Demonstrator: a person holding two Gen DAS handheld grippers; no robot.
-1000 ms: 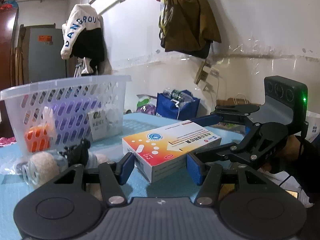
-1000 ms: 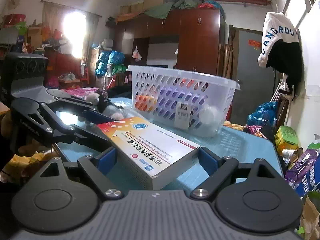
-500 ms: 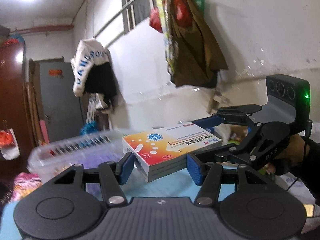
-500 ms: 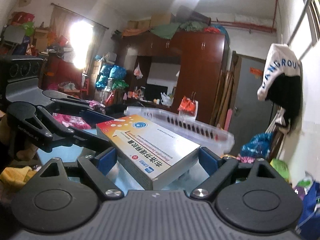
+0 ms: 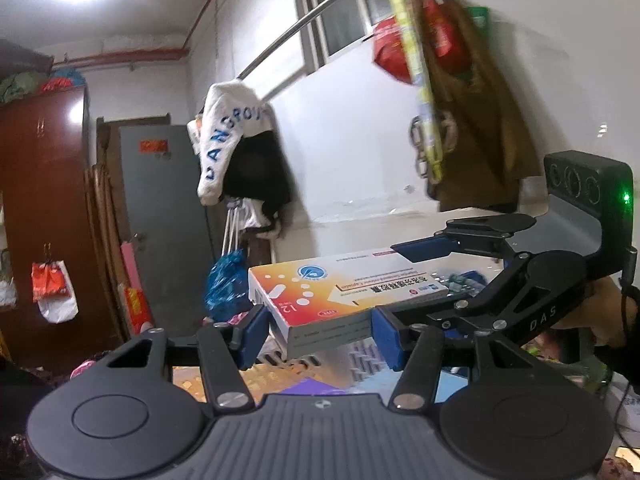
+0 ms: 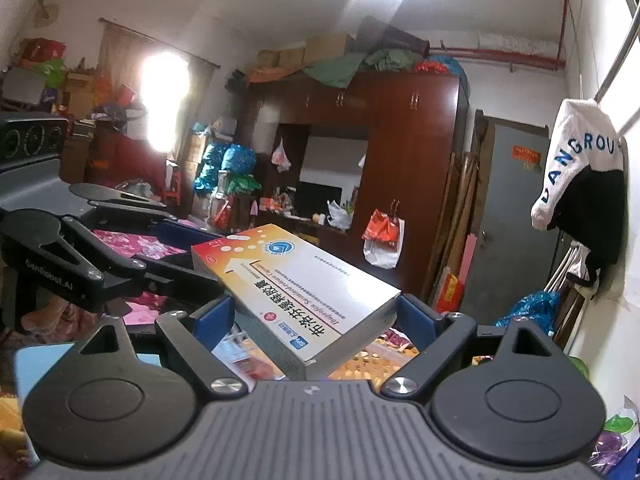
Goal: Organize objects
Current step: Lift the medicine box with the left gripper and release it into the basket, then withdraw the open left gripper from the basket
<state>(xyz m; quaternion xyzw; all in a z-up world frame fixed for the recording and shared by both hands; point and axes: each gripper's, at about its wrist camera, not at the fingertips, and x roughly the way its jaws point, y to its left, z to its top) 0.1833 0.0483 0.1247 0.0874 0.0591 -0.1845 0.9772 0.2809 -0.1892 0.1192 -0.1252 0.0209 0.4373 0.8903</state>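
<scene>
Left wrist view shows the medicine box held in the air, pinched across its short end by the left tongs and across its width by the right tongs. It is being carried; next comes lowering it into what looks like a basket blurred beneath.

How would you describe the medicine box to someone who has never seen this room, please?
Start at the white wall with the clothes rail and hanging jacket; in front of it the left gripper and right gripper meet in mid-air. The medicine box is clamped between their blue fingers, off any surface. It alone is a flat white carton with an orange corner, white arrow and blue round logo.
</scene>
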